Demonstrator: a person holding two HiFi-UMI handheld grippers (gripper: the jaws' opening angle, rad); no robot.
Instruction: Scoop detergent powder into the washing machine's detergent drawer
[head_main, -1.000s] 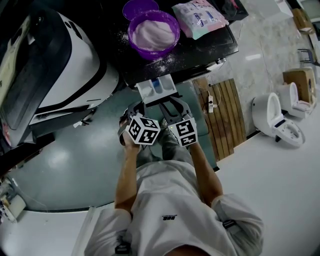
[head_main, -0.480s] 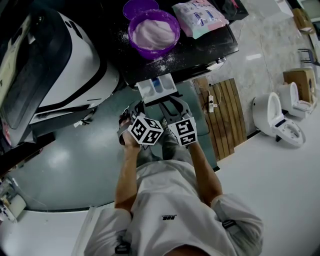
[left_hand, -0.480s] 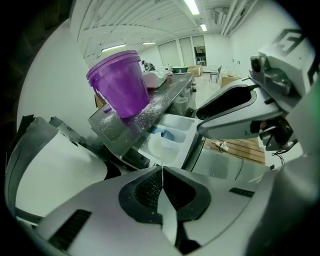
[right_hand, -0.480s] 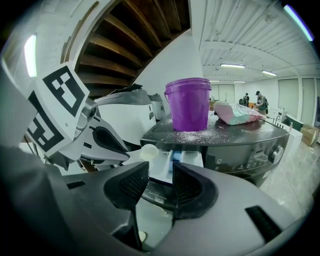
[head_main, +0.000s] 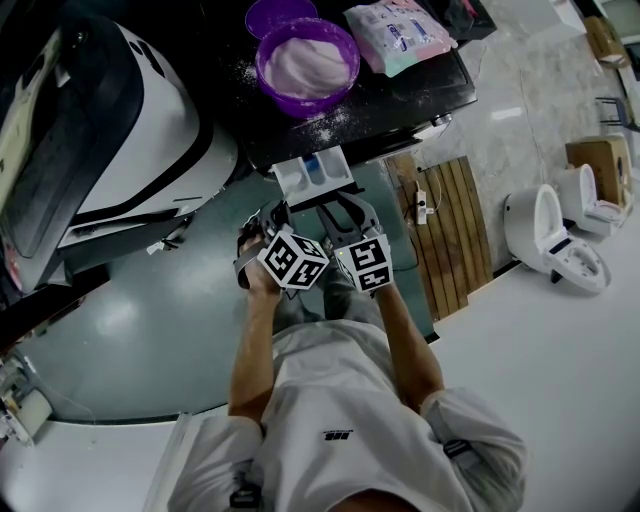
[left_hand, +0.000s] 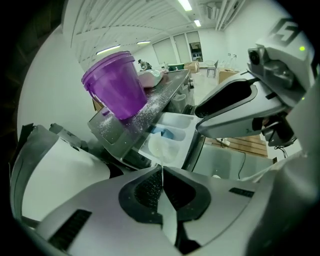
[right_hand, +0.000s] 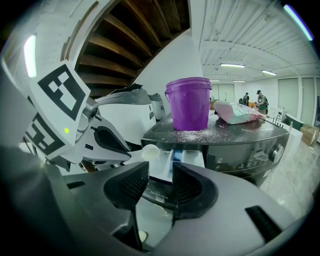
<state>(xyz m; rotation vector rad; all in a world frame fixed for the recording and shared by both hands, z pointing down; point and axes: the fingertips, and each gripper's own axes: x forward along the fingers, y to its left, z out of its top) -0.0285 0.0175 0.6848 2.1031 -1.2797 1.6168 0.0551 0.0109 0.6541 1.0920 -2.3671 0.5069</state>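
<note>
In the middle of the head view, the left gripper (left_hand: 161, 169) has its jaws pressed together on the thin white handle of the scoop (right_hand: 149, 150). The round bowl of the scoop hangs over the open detergent drawer (head_main: 314, 178), which sticks out from the front of the washing machine (head_main: 410, 95). The right gripper (right_hand: 160, 176) is just beside it, with its jaws apart and nothing between them; only the drawer shows through the gap. The purple bucket (head_main: 307, 60) with white powder stands at the upper centre of the head view, on the black top. A detergent bag (head_main: 400, 35) lies to its right, and scattered grains (head_main: 335, 122) lie near its base. I cannot tell if the scoop is loaded or empty. I judge that the step in hand is the tipping over the drawer. The risk is the handle: it is narrow and held edge-on, so it may turn between the jaws. Powder would then fall on the floor or into the blue compartment (left_hand: 165, 133). A quick tilt would do the same.
</note>
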